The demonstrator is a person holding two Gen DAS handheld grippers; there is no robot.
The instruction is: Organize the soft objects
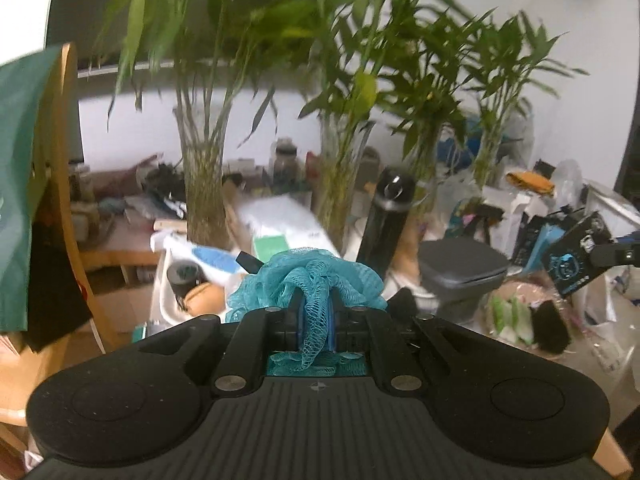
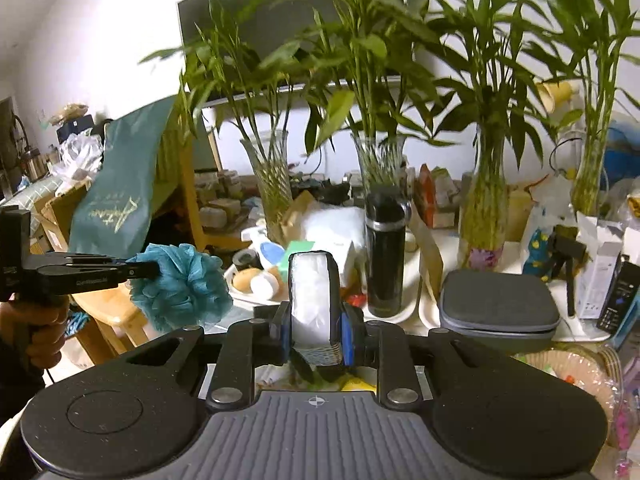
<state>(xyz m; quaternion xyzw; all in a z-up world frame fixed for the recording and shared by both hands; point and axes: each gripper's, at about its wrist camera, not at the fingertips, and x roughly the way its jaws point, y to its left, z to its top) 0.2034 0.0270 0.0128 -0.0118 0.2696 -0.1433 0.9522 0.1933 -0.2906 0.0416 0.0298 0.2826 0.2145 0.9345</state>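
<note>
So the left tongs point(image 1: 316, 312) are clamped on a teal mesh bath pouf point(image 1: 308, 280), pinched right at its gathered middle between the blue pads, with the ruffled netting puffing out past the tips and a loose tail of mesh hanging back toward the body of the tool. From the right wrist view you can see the same pouf point(image 2: 182, 286) held up in the air off to the left, sticking out of the end of the left tongs point(image 2: 154, 269), well clear of the cluttered white bench point(image 2: 436, 244) behind it. The pouf looks crinkly and bunched, a scrunched ball of netting. The right tongs point(image 2: 316, 334) are squeezed on a white soft pack with a dark edge around it point(image 2: 314, 300), standing upright between the pads and poking up above them; it looks puffy and a bit wrinkled. Behind it there's a tall black thermos bottle point(image 2: 385, 256), a grey zip case point(image 2: 498, 306) and glass vases of lucky bamboo point(image 2: 374, 120).
</note>
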